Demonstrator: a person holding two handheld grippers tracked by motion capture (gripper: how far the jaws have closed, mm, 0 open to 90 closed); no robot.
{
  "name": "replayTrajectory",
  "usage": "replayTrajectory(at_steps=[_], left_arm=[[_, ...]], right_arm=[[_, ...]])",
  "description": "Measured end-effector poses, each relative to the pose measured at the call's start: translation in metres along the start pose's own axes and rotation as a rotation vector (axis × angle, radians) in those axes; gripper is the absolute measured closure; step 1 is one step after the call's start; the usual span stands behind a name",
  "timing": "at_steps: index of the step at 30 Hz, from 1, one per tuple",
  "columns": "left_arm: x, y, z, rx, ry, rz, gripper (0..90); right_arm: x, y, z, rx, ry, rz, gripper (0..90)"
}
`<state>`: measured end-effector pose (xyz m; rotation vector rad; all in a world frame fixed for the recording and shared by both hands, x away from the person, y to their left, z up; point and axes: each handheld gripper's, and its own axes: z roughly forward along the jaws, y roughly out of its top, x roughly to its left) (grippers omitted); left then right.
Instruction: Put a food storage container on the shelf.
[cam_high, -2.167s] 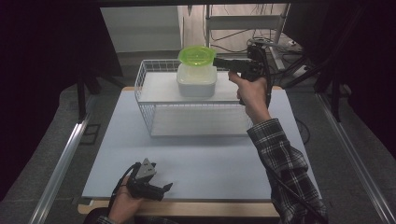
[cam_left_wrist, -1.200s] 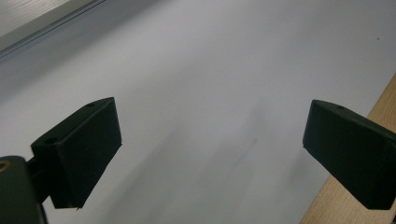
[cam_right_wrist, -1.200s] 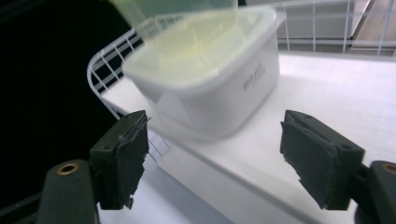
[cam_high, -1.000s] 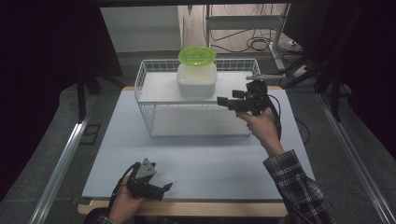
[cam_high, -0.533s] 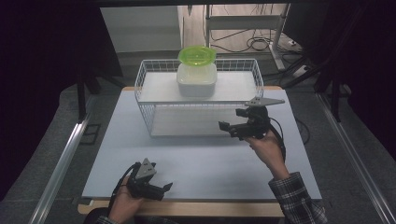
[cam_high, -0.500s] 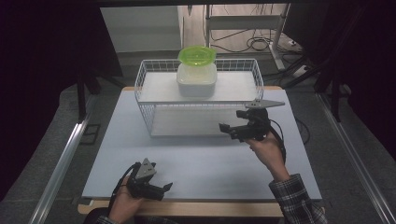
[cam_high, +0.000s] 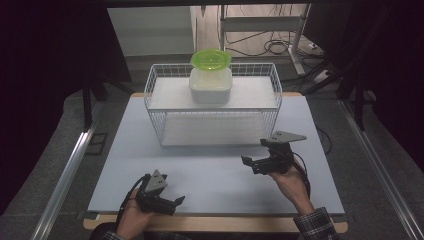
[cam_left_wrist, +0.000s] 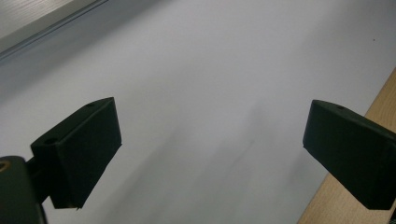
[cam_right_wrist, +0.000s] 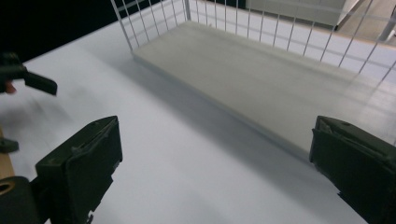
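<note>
Box with green lid: sitting at the back of the wire basket on the desk
Right gripper: hovering near the basket, fingers just opening wide, holding nothing
Left gripper: resting low at the desk's near edge, fingers gaping wide, holding nothing

Cables on floor behind table
</note>
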<state>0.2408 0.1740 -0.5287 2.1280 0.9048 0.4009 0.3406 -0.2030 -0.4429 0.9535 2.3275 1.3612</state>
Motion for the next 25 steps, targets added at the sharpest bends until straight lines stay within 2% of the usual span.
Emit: replayTrajectory(at_steps=[6,16,19,22,25], left_arm=[[0.000,0.000,-0.001,-0.002,-0.001,0.005,4.0],[0.000,0.000,0.000,-0.002,0.006,0.016,3.4],[0.000,-0.001,0.001,-0.002,0.006,0.018,3.2],[0.000,-0.001,0.001,-0.002,0.007,0.018,3.1],[0.000,0.000,0.001,-0.004,0.007,0.020,3.1]], right_arm=[[0.009,-0.028,0.003,0.051,-0.030,-0.030,3.1],[0.019,-0.066,0.006,0.148,-0.025,-0.056,2.1],[0.021,-0.075,0.006,0.196,-0.024,-0.064,2.1],[0.023,-0.080,0.008,0.242,-0.058,-0.113,2.1],[0.022,-0.080,0.008,0.243,-0.068,-0.115,2.2]])
